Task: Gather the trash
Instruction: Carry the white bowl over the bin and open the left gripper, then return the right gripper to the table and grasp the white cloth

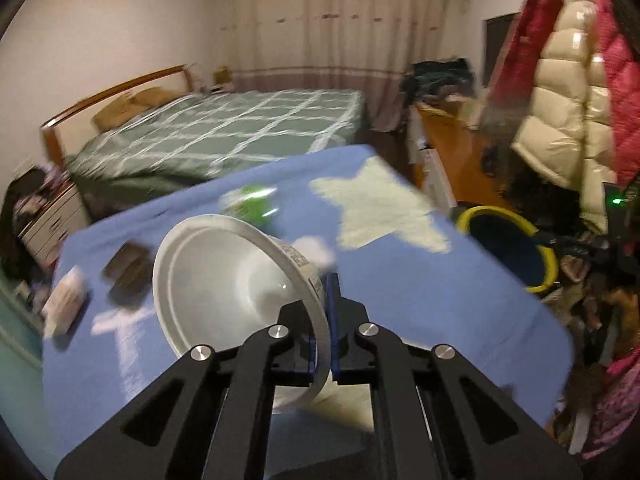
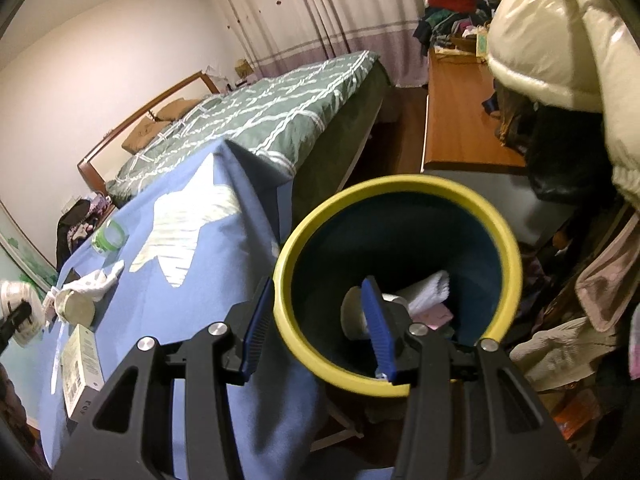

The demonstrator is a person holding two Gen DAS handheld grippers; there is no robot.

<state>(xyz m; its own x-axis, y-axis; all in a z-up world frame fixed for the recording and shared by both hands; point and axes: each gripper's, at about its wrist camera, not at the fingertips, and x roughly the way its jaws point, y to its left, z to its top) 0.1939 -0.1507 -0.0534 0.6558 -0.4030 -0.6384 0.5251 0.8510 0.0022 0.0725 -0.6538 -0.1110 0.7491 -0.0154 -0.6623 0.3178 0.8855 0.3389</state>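
A: Eyes on the white paper bowl (image 1: 224, 280) — it's tipped on its side, mouth facing left and toward the camera, base pointing away to the right, so its axis runs roughly across the frame.

B: Clean white inside, a printed label strip on the outer wall, broad flat rim. And it's off the desk (image 1: 440, 300), held up above the blue cloth with the pale star.

A: Held by the left hand-held gripper (image 1: 326, 320): blue pads pressed together on the rim, one pad inside the bowl, one outside, pinching the wall edge-on. It's angled downward over the cloth.

B: The picture is smeared there, so finer detail on the label is unreadable.

A: Now the right hand-held gripper (image 2: 316, 324). Its fingers straddle the near wall of the yellow-rimmed bin (image 2: 400, 200), one outside, one inside. Whether the pads actually press that wall, I cannot tell.

B: Bin stands just beside the desk corner, dark inside, with a white cloth (image 2: 430, 290) and a pale cup-like item already lying in it.

A: On the cloth: a green-lidded container (image 2: 110, 234), a crumpled white tissue (image 2: 102, 280), a flat box (image 2: 82, 364).

B: Beyond, a bed (image 1: 224, 128) with a green checked cover.
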